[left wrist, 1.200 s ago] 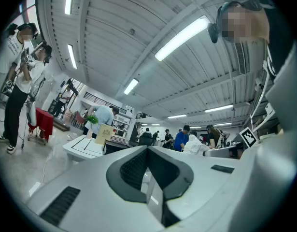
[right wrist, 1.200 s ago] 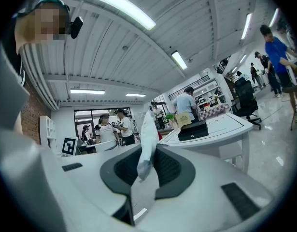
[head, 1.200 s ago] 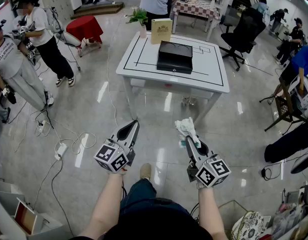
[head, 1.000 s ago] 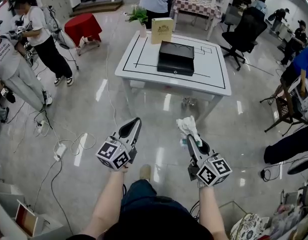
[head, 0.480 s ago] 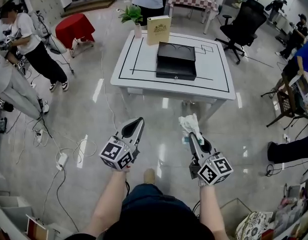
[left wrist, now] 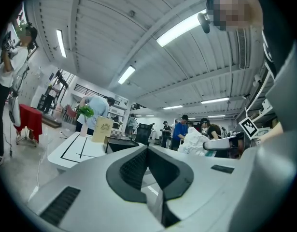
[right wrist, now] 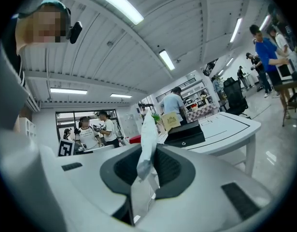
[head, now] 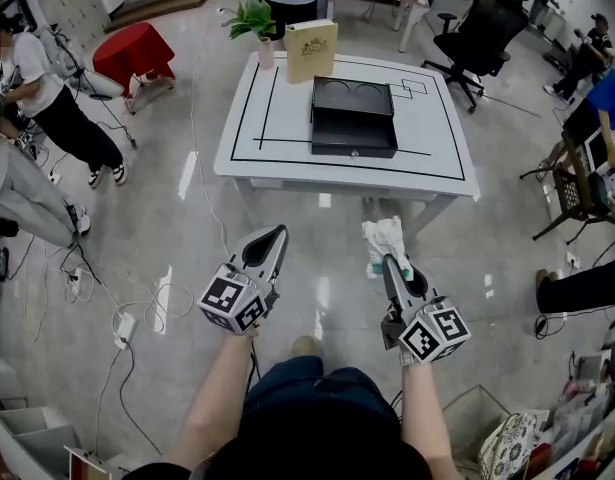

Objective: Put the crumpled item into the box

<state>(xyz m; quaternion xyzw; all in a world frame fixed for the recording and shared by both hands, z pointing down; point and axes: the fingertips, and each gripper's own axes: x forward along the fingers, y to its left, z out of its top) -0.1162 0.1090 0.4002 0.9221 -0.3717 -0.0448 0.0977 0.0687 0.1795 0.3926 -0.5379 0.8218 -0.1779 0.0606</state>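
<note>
At the bottom centre of the head view the person wears a dark top (head: 317, 460), blue jeans (head: 305, 386) and a pale shoe (head: 305, 346), with no sleeves on the forearms. The left gripper (head: 274, 232) and right gripper (head: 389, 263) are pale grey, tapered and black-padded, each bearing a black-and-white marker cube (head: 232, 301).

1. I was in a big work room, like a lab, with a shiny floor (head: 197, 228).
2. Long lights (left wrist: 179, 28) ran across the ceiling.
3. A white table (head: 442, 163) had black lines (head: 268, 103) marked on it.
4. Cables (head: 127, 323) lay loose on the floor.
5. A black office chair (head: 487, 28) stood near the table, and other people (head: 57, 98) stood around the room.
</note>
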